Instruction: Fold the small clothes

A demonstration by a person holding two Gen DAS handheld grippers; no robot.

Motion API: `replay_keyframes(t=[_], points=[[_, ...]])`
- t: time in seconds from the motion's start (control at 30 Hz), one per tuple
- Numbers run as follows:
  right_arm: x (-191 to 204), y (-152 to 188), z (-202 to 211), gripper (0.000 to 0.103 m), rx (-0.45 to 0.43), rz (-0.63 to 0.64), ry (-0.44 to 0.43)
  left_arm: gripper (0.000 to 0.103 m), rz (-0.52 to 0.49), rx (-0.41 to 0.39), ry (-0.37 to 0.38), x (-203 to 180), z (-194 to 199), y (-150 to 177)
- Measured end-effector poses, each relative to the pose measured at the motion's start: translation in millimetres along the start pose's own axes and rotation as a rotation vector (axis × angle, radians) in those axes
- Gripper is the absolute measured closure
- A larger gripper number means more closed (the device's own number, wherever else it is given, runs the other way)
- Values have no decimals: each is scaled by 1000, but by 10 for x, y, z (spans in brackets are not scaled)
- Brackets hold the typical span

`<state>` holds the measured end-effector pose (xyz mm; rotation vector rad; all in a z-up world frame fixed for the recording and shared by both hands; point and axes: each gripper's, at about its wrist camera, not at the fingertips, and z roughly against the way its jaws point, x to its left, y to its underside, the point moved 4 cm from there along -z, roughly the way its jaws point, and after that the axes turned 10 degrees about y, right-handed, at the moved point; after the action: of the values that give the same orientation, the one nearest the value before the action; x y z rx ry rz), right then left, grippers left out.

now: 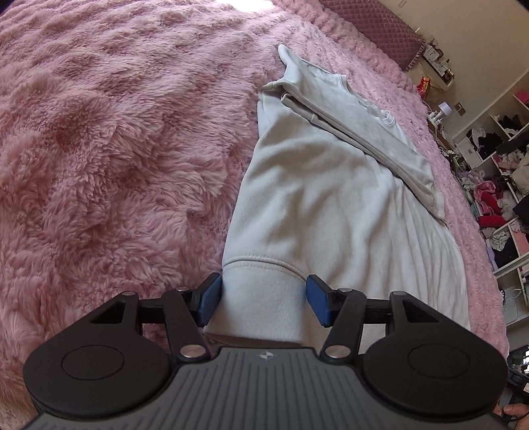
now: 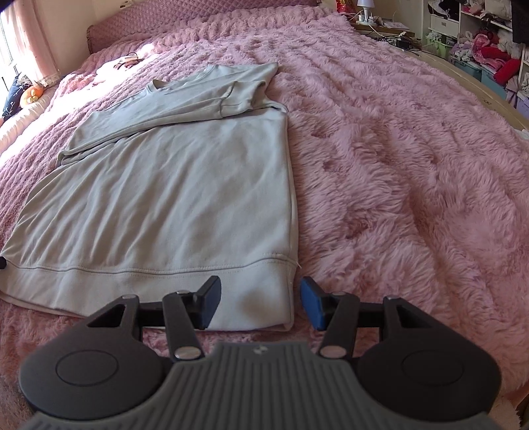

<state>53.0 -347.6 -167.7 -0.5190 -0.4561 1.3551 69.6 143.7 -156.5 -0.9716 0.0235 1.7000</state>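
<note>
A pale grey sweatshirt [image 2: 172,185] lies flat on a fluffy pink blanket [image 2: 396,149], its sleeves folded across the chest. In the left wrist view the sweatshirt [image 1: 314,198] runs away from me. My left gripper [image 1: 263,302] is open, its blue pads either side of the ribbed hem at the left corner. My right gripper [image 2: 261,304] is open, its pads straddling the hem's right corner. Neither pad pair is closed on the cloth.
The pink blanket [image 1: 115,149] covers the whole bed. A quilted headboard [image 2: 198,16] stands at the far end. Shelves full of clothes [image 1: 502,185] stand beyond the bed's edge, also in the right wrist view [image 2: 479,43]. A bedside table holds a lamp [image 2: 363,8].
</note>
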Motion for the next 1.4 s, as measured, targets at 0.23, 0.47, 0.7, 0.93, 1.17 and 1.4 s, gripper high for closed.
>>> replay_keyframes(t=[0.23, 0.47, 0.7, 0.93, 1.17, 1.4], points=[[8, 12, -55, 53, 22, -11, -12, 35, 26, 14, 33, 8, -92, -12], [42, 25, -106, 52, 42, -13, -24, 33, 87, 9, 49, 90, -149, -45], [-24, 24, -107, 52, 54, -51, -31, 33, 94, 21, 174, 9, -80, -1], [-19, 21, -120, 50, 68, -94, -76, 41, 121, 41, 155, 58, -175, -3], [-104, 20, -136, 50, 84, -145, -85, 43, 191, 36, 160, 228, -95, -20], [-58, 17, -122, 49, 85, -127, -82, 43, 389, 15, 372, 382, -46, 28]])
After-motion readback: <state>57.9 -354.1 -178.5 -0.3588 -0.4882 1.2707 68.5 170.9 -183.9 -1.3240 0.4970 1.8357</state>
